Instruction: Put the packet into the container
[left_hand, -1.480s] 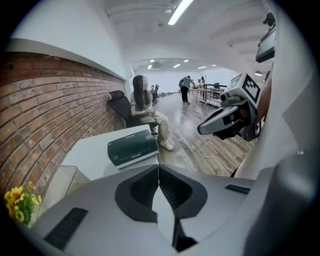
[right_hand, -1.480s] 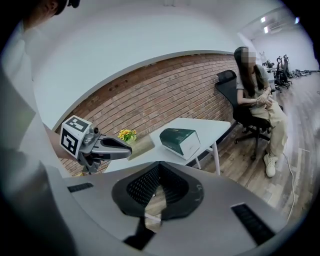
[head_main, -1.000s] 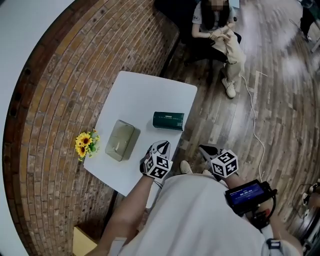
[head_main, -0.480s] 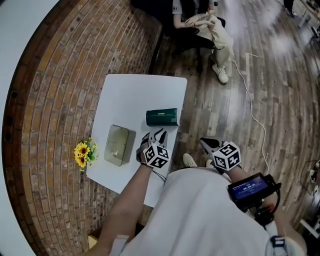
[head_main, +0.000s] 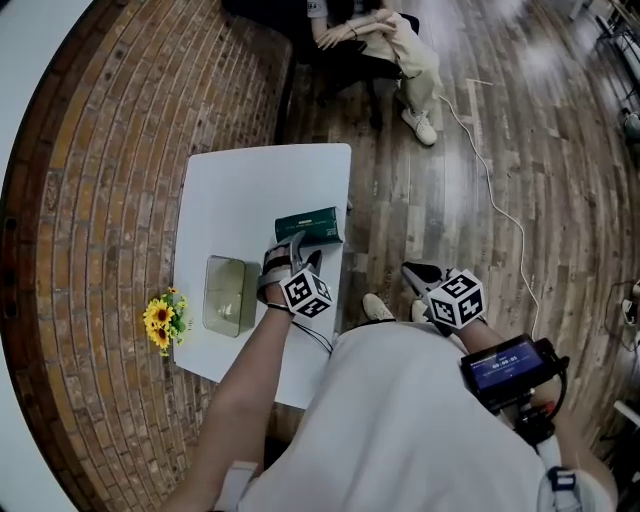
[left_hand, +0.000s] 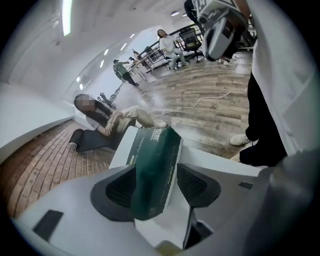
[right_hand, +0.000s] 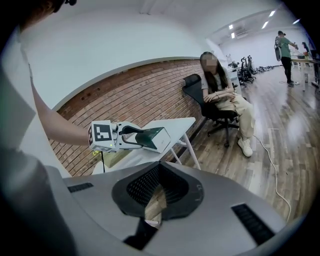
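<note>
A dark green packet with white sides lies at the right edge of the white table. My left gripper reaches down over its near end. Its jaws have just been opening and now stand wide, with the packet between the pads of the left gripper; I see no pad pressing on it. An olive lidded container sits left of that gripper. My right gripper hangs off the table over the floor, its pads together with nothing in them. The right gripper view also shows the packet.
Yellow sunflowers stand at the table's left edge beside the container. A person sits on a dark chair beyond the table. A white cable runs over the wooden floor at the right. A brick wall curves along the left.
My left gripper has moved forward over the table to the packet, rolled, and gone from shut to wide open around its near end. The right gripper has shifted only a little.
</note>
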